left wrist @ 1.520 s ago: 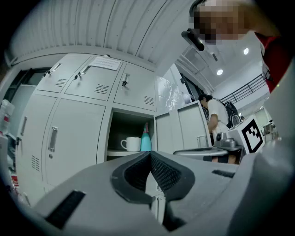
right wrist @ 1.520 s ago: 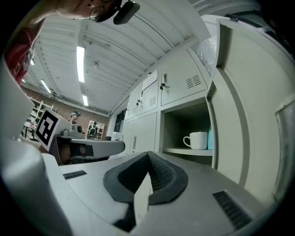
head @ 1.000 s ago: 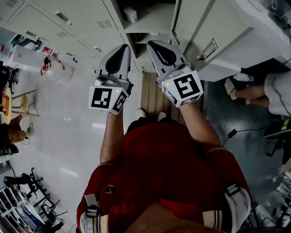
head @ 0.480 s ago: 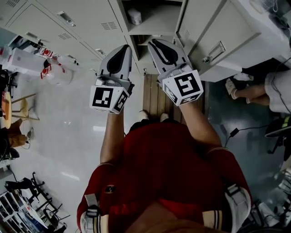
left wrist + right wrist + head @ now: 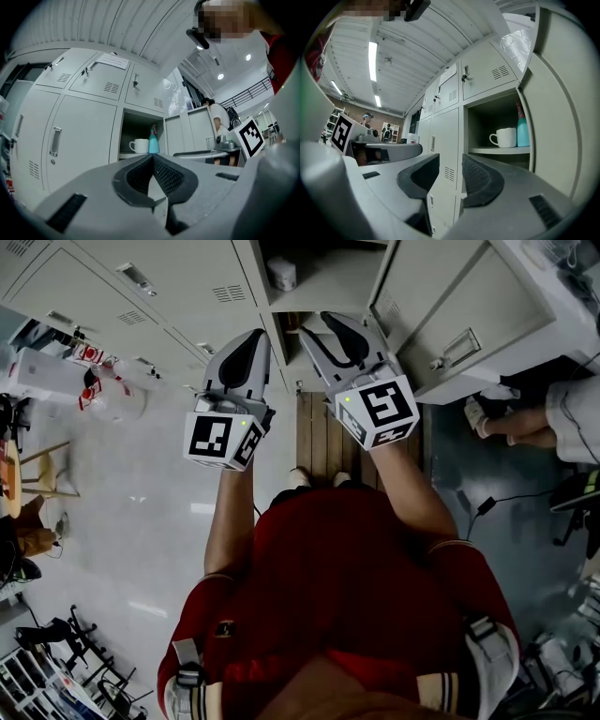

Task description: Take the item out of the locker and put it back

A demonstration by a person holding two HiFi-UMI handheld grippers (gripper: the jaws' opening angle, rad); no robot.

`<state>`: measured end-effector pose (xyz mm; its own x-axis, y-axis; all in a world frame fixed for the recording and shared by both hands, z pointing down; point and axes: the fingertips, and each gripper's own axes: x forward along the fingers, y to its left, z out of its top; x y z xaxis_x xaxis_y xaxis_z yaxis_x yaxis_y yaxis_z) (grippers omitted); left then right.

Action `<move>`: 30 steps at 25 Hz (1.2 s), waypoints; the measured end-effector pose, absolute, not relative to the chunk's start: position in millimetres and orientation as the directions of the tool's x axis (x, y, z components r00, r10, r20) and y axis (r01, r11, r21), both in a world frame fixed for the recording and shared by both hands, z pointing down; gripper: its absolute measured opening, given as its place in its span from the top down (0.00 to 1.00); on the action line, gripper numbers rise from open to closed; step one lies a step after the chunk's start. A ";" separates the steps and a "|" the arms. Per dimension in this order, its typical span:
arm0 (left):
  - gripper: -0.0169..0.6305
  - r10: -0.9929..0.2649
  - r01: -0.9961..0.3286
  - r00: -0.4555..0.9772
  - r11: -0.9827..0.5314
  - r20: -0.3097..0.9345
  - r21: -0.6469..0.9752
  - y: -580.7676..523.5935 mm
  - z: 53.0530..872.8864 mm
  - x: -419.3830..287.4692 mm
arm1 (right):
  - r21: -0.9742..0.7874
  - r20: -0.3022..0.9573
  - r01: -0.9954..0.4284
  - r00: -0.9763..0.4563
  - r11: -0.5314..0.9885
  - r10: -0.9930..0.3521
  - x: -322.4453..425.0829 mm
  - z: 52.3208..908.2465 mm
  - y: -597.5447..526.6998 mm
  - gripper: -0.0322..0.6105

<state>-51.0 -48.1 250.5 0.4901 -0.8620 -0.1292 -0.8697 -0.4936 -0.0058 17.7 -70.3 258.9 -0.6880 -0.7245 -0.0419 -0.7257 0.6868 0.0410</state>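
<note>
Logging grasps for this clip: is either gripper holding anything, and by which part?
Nothing is held. The left gripper is shut and empty; the right gripper has its jaws opening, with nothing between them.

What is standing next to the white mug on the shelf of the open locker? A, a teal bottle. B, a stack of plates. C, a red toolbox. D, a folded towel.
A: in the right gripper view a teal bottle stands right beside the white mug on the locker shelf, and nothing else shows there.
</note>
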 end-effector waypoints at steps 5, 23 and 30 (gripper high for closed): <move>0.96 -0.850 -0.858 0.510 -0.513 -0.130 -0.011 -55.8 253.7 -65.6 | 0.045 -0.033 -0.742 -0.670 0.669 -0.742 5.7 263.3 -79.3 0.69; 0.96 -0.814 -0.820 0.564 -0.571 -0.137 0.022 -79.8 264.4 -89.0 | 0.078 0.039 -0.784 -0.614 0.615 -0.788 -13.0 279.9 -107.6 0.61; 0.96 -0.836 -0.840 0.536 -0.542 -0.122 0.020 -98.3 274.7 -90.4 | 0.090 0.064 -0.784 -0.610 0.614 -0.790 -6.9 294.6 -135.8 0.60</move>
